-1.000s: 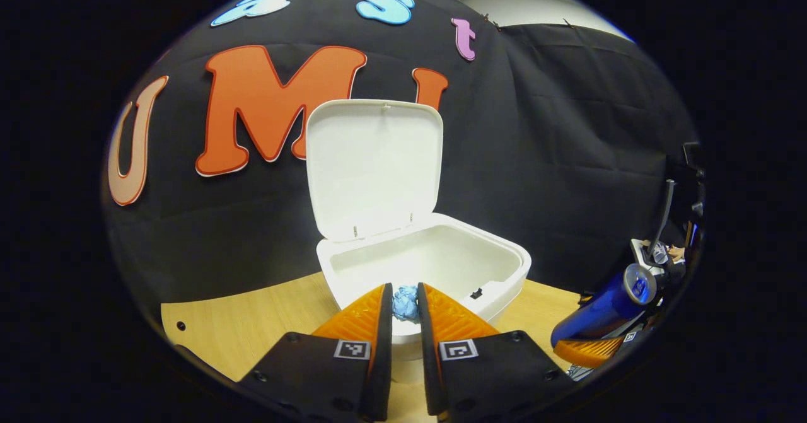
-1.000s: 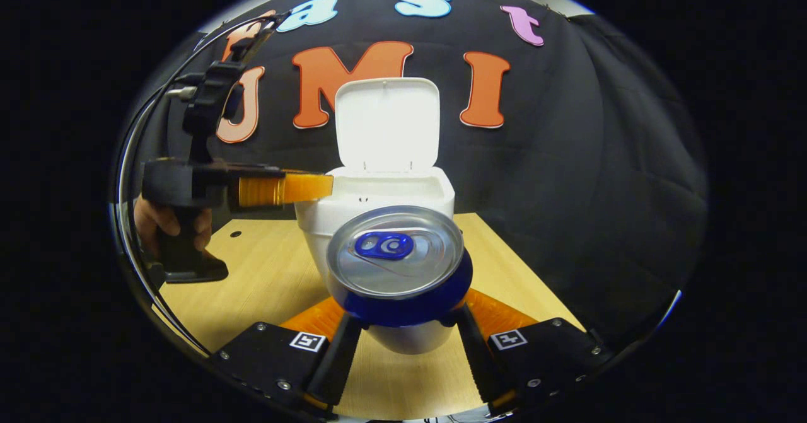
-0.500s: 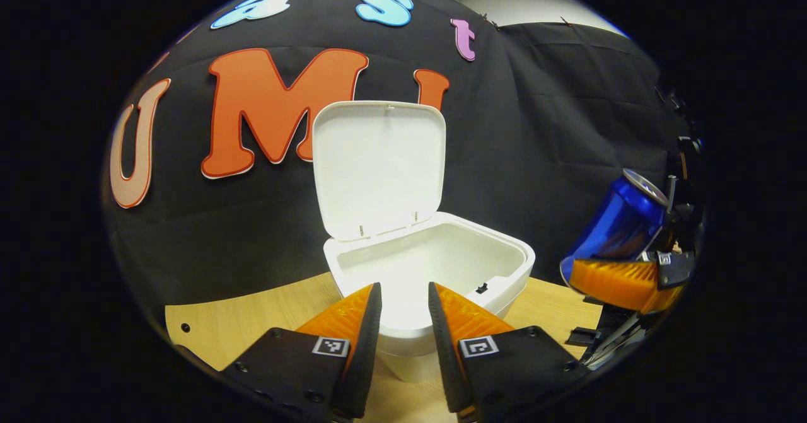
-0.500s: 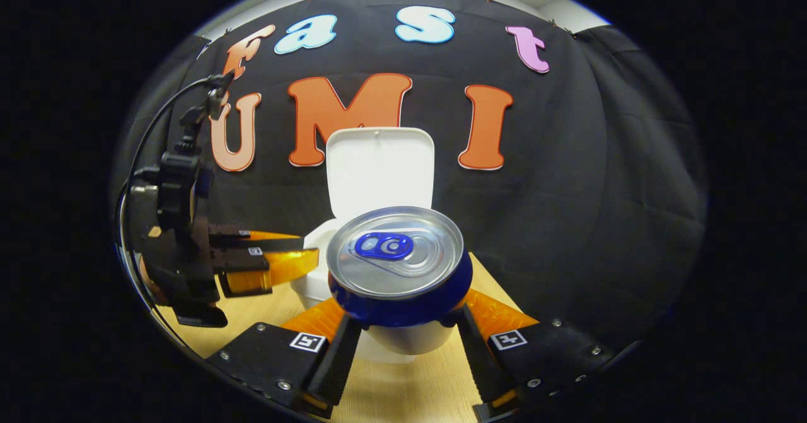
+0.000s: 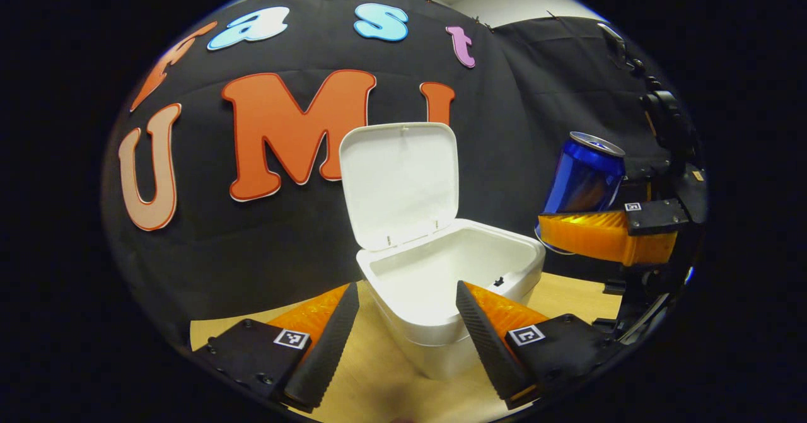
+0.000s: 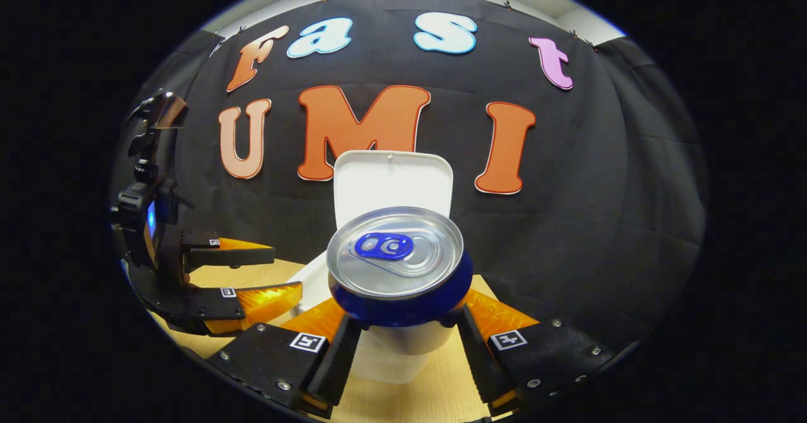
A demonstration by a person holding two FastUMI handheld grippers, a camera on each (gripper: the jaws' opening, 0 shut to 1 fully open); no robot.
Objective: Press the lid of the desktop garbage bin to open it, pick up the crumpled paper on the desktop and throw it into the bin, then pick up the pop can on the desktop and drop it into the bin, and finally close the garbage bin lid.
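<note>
The white garbage bin point(image 5: 451, 284) stands on the wooden desktop with its lid point(image 5: 400, 183) raised upright. My left gripper point(image 5: 406, 335) is open just in front of the bin's near rim, with nothing between its fingers. To the right of the bin, above rim height, my right gripper point(image 5: 555, 224) is shut on the blue pop can point(image 5: 583, 180). In the right gripper view the pop can point(image 6: 397, 265) is upright between the fingers of the right gripper point(image 6: 403, 328). The can hides much of the bin point(image 6: 394, 353), whose lid point(image 6: 391, 180) rises behind it. The open left gripper point(image 6: 287, 273) is at the left.
The wooden desktop point(image 5: 378, 379) runs under the bin up to the black cloth wall. A cable and camera mount rise from the left gripper's body point(image 6: 148, 158) at the far left. The inside of the bin is hidden below its rim.
The blue crumpled paper has left the left gripper, whose fingers have opened wide and drawn back. The right gripper has lifted the can and brought it closer to the bin.
</note>
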